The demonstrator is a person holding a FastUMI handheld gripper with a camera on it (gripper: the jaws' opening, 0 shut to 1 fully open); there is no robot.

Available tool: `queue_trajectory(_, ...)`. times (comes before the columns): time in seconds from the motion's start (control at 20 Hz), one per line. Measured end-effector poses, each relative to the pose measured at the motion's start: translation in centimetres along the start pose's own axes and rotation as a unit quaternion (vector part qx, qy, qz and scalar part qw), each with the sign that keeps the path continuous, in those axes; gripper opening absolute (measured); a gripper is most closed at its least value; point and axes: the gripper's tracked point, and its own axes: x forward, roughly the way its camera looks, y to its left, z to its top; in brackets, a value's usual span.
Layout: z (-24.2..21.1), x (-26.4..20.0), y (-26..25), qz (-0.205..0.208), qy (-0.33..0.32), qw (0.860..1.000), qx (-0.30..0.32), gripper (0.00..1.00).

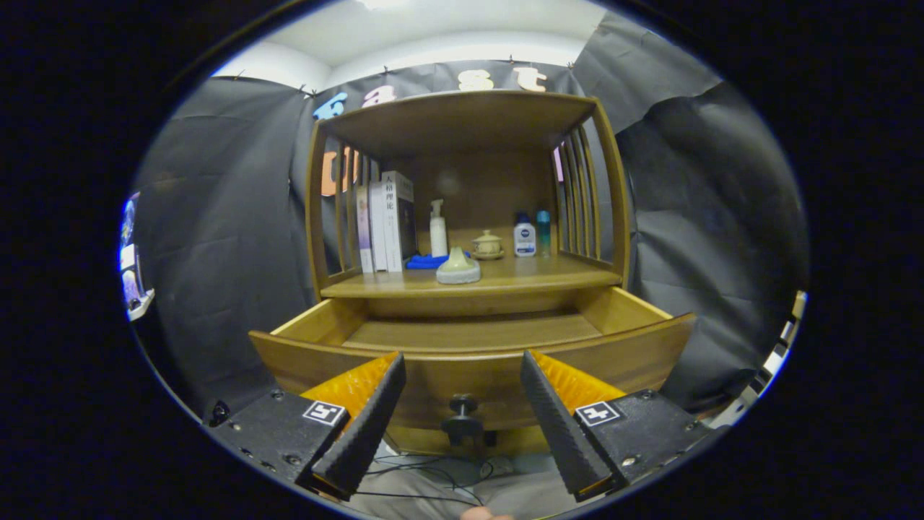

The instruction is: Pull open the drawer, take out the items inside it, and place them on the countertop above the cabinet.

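Note:
The wooden cabinet's drawer [635, 347] stands pulled out toward me, and the part of its floor that I can see is bare. Its dark knob [463, 415] sits on the front panel, between my fingers and a little beyond them. My gripper [462, 372] is open, fingers spread wide in front of the drawer front, touching nothing. On the countertop [548, 274] above the drawer, near its front edge, rests a pale green rounded item [458, 268].
Further back on the countertop stand books [386, 220], a white pump bottle [437, 230], a small lidded cup on a saucer [487, 244], a white lotion bottle [525, 237], a teal bottle [543, 231] and a blue cloth [426, 261]. Slatted sides and a top shelf enclose it. Cables lie on the floor below.

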Motion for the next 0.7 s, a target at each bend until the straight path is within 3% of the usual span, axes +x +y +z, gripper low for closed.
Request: queue_trajectory(0.7,-2.9,3.4,-0.9,-0.021,0.024,0.999,0.005,1.0)
